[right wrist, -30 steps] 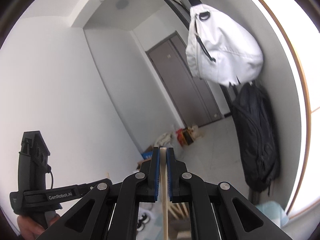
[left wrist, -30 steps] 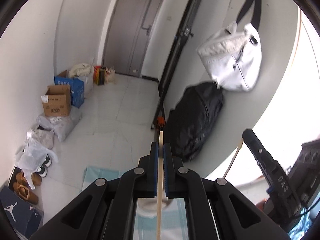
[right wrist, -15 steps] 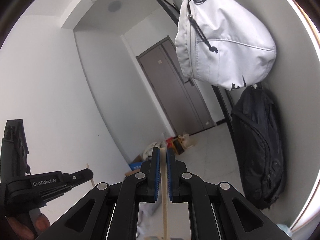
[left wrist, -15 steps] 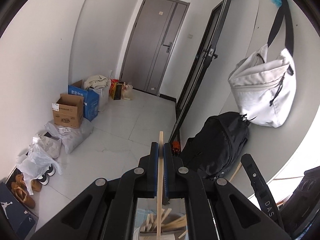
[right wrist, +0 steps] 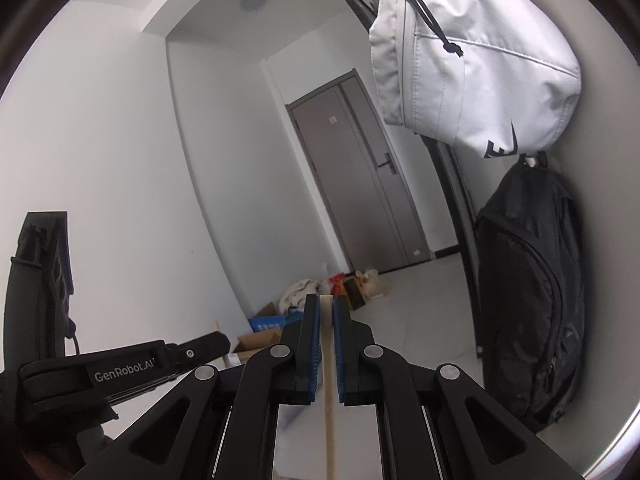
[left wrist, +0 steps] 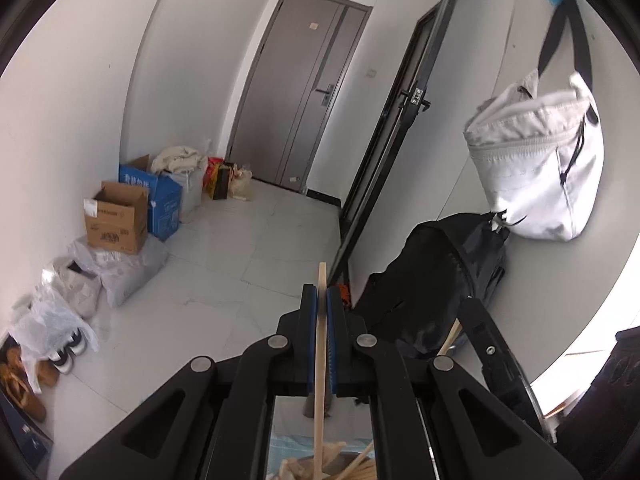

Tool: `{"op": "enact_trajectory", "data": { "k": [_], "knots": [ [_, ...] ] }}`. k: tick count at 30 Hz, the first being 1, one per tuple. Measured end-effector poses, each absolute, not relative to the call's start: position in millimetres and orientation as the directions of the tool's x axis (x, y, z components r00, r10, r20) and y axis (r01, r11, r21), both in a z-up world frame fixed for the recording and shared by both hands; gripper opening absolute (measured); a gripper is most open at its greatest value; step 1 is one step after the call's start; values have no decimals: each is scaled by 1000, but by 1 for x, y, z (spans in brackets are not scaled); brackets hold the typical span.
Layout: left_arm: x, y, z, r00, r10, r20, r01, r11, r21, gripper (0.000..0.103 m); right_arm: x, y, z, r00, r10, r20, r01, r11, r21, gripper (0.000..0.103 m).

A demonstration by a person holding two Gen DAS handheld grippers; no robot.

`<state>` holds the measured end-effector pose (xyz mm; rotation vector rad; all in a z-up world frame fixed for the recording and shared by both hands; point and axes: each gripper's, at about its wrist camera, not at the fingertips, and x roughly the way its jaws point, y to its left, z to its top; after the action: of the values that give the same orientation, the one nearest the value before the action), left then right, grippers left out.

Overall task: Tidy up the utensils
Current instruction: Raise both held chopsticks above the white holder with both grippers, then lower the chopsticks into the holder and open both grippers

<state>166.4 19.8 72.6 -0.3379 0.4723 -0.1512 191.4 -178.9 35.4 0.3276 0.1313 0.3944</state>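
Observation:
My left gripper [left wrist: 322, 300] is shut on a thin wooden utensil handle [left wrist: 320, 380] that stands upright between the blue pads; its tip pokes above them. Below it, several wooden utensils [left wrist: 360, 466] show at the bottom edge, in what looks like a round holder. My right gripper [right wrist: 326, 312] is shut on another thin wooden utensil handle [right wrist: 329, 400], also upright. The right gripper shows at the right of the left wrist view [left wrist: 496, 360]. The left gripper shows at the left of the right wrist view [right wrist: 120, 368], with its wooden tip [right wrist: 218, 330].
Both cameras look up and across a hallway with a grey door [left wrist: 304, 92]. A white bag [left wrist: 540, 172] and a black backpack [left wrist: 440, 280] hang on the right wall. Cardboard boxes [left wrist: 116, 220], bags and shoes [left wrist: 64, 354] line the left wall.
Both grippers have tilted and shifted, so the bags moved right and the door came into fuller view. The left gripper and its stick rose into the right wrist view. Both stay shut on their sticks.

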Motion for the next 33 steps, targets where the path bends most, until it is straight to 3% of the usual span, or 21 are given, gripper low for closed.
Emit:
{"op": "enact_trajectory", "data": {
  "k": [8, 17, 23, 27, 29, 32, 33],
  "knots": [
    [162, 9, 62, 858, -273, -435, 144, 941, -307, 1, 195, -175, 20, 900, 424, -100, -374, 870, 322, 6],
    [159, 17, 49, 827, -305, -472, 168, 936, -310, 1, 183, -180, 4, 867, 439, -235, -365, 882, 300, 6],
    [154, 14, 49, 766, -391, -510, 236, 910, -342, 1, 163, -180, -2, 832, 477, -283, -392, 867, 309, 7],
    [147, 3, 49, 717, -408, -566, 283, 911, -299, 2, 158, -179, -9, 788, 503, -354, -401, 856, 326, 9],
    [144, 5, 50, 663, -482, -573, 323, 874, -362, 3, 152, -180, -10, 779, 511, -365, -401, 852, 338, 9],
    [139, 14, 49, 615, -529, -585, 314, 845, -433, 20, 137, -185, -12, 757, 528, -384, -407, 842, 355, 9],
    [135, 18, 51, 618, -528, -582, 303, 844, -443, 30, 132, -187, -12, 752, 532, -389, -409, 839, 358, 10]
  ]
}}
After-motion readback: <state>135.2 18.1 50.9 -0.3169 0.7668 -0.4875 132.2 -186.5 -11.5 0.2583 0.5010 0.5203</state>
